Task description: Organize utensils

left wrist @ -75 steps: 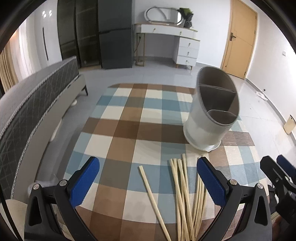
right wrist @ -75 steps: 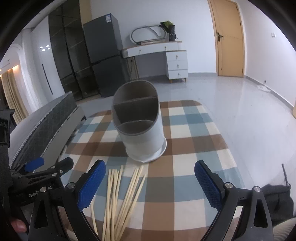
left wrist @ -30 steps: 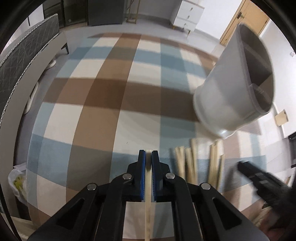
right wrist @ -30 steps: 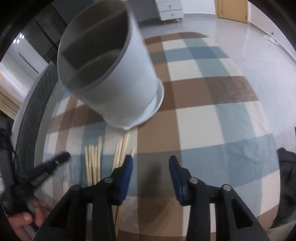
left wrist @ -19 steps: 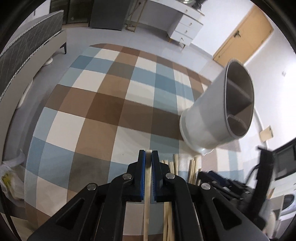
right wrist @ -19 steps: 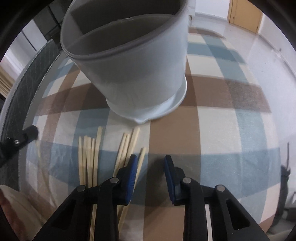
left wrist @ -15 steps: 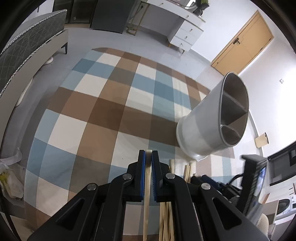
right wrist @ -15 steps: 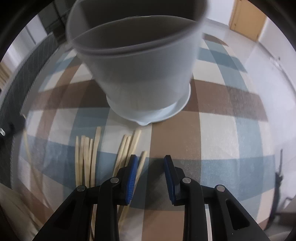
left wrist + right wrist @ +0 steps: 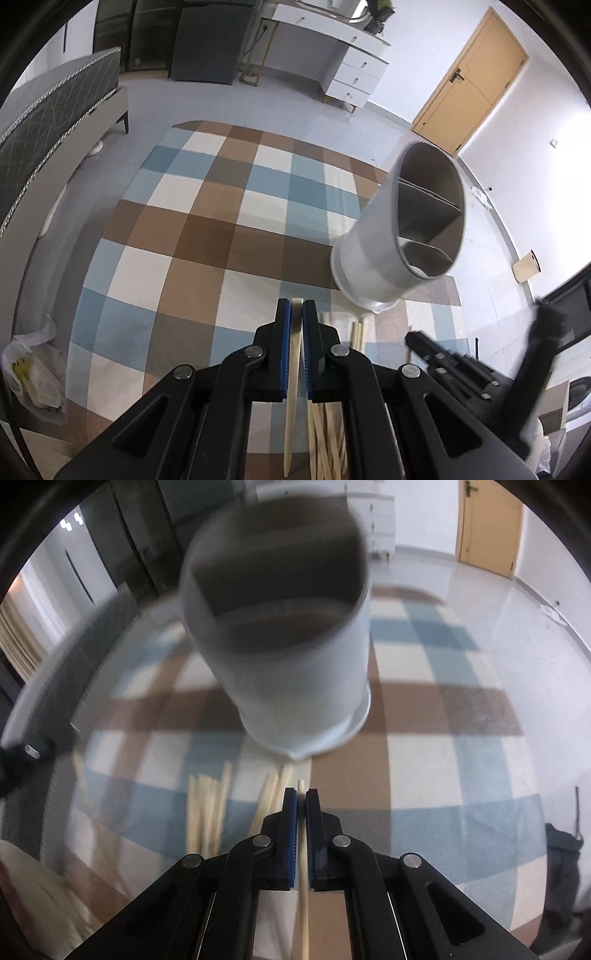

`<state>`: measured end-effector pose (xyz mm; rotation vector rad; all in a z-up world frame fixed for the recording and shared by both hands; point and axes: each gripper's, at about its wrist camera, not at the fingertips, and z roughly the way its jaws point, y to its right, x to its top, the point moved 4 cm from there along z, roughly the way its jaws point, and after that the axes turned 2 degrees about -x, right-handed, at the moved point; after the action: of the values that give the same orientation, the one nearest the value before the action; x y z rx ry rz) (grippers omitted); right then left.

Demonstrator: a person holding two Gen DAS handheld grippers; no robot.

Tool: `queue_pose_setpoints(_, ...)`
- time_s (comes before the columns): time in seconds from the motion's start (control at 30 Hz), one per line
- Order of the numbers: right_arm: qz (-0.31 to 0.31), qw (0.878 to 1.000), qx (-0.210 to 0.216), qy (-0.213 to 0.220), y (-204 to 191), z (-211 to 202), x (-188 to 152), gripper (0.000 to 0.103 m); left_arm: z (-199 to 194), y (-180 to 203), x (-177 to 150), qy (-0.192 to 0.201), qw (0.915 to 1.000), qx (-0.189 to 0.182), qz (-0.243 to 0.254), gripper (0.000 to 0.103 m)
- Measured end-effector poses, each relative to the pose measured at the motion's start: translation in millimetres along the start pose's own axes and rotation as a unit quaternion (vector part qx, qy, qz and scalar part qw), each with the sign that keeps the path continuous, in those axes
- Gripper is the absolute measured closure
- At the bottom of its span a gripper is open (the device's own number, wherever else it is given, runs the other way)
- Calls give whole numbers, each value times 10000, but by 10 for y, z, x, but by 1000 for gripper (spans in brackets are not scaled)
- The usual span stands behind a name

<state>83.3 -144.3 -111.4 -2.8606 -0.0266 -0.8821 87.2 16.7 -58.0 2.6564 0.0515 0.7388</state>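
Left tool [image 9: 294, 308] and right tool [image 9: 301, 799] each clamp one chopstick [image 9: 291, 387]. Pickup step done; next, carry both to the far holder [image 9: 402, 236] and lower them in.

No text, label, brand or number could be read in either wrist view — nothing legible anywhere.
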Motion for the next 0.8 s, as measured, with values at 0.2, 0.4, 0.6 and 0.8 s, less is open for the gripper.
queue_pose_setpoints(0.2, -157, 9962, 299, 807, -104, -502, -7, 99, -211, 233, -41, 160, 9993, 26, 327, 101)
queue_pose_setpoints(0.4, -111, 9923, 468, 1137, -26, -691, 51, 100, -361, 417, -62, 283, 9982, 7, 534, 101)
queue_pose_setpoints(0.6, -10, 9864, 631, 1517, 25, -913, 95, 100, -480, 565, -39, 373, 9967, -52, 724, 101)
queue_pose_setpoints(0.8, -41, 9821, 773, 1717, 4, -984, 187, 100, -534, 648, 85, 427, 9953, -129, 862, 101)
